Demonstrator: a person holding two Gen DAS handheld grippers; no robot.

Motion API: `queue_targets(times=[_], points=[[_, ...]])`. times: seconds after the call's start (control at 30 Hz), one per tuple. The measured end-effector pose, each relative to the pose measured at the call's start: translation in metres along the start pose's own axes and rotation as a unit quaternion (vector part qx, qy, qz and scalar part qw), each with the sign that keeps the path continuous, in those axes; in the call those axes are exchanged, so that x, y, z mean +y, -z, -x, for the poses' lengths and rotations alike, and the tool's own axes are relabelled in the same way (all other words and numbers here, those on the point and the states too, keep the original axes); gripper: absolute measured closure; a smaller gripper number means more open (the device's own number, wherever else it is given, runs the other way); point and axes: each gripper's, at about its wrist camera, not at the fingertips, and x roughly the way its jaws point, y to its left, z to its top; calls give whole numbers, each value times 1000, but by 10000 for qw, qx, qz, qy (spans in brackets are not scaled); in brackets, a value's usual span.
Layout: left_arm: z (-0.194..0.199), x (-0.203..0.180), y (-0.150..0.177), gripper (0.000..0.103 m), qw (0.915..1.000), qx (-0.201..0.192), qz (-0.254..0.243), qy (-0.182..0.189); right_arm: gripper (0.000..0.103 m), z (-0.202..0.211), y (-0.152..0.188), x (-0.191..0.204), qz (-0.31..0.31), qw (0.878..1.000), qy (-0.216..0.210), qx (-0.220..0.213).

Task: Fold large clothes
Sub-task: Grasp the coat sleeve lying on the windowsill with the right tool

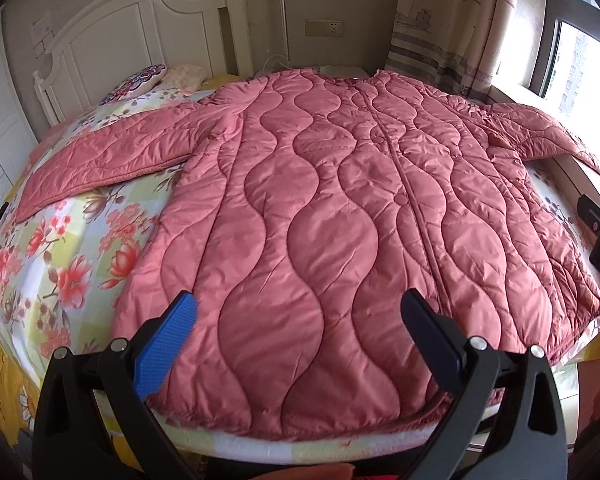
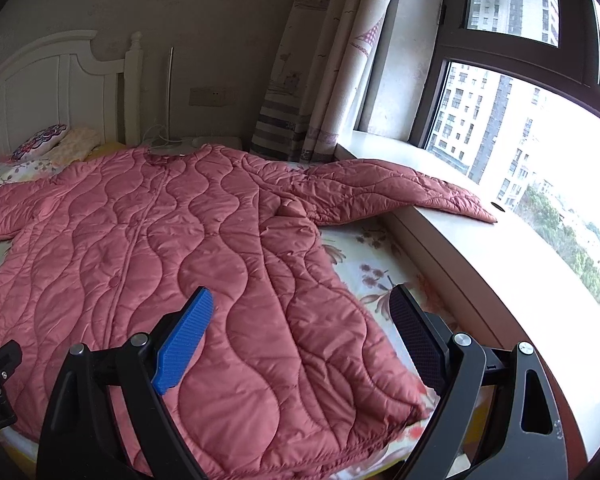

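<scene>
The room was a bedroom, with a white headboard [image 1: 140, 36] against a beige wall, a patterned curtain [image 2: 320, 80] and a window [image 2: 512, 128] looking out on tall buildings; the bed [image 1: 64, 248], covered by a floral sheet, carried a large pink quilted coat [image 1: 340, 208] laid flat with its front up and its collar toward the headboard; the hem lay along the near edge of the bed; one sleeve [image 1: 100, 156] stretched out across the floral sheet on the left, while the other sleeve [image 2: 404, 192] reached over the edge of the bed onto the pale windowsill [image 2: 480, 248]; two small pillows [image 1: 156, 76] sat near the headboard beyond the coat; the left claw [image 1: 300, 320] hung above the hem with its jaws spread wide and nothing between them, one blue pad facing a dark one; the right claw [image 2: 300, 320] stood likewise wide apart and empty, above the coat's lower right corner, its dark pad over the bare sheet beside the coat's side edge; a part of each claw's black frame showed at the edge of the other's view.
</scene>
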Motion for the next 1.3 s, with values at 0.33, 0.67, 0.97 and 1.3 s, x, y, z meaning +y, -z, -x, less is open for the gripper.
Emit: queue_targets(times=[0.33, 0.67, 0.97, 1.3], points=[[-28, -24, -42, 2, 9998, 5, -175, 83, 17, -89, -46, -106, -1488, 9829, -932, 556], [-65, -37, -64, 2, 9992, 248, -145, 281, 16, -178, -65, -238, -3832, 9063, -1590, 809], [-87, -34, -74, 2, 9990, 232, -72, 372, 17, -222, -60, -255, -4799, 8547, -1834, 746], [-108, -30, -80, 2, 9986, 332, -4, 401, 42, -257, -76, -174, -4095, 8921, -1560, 1104]])
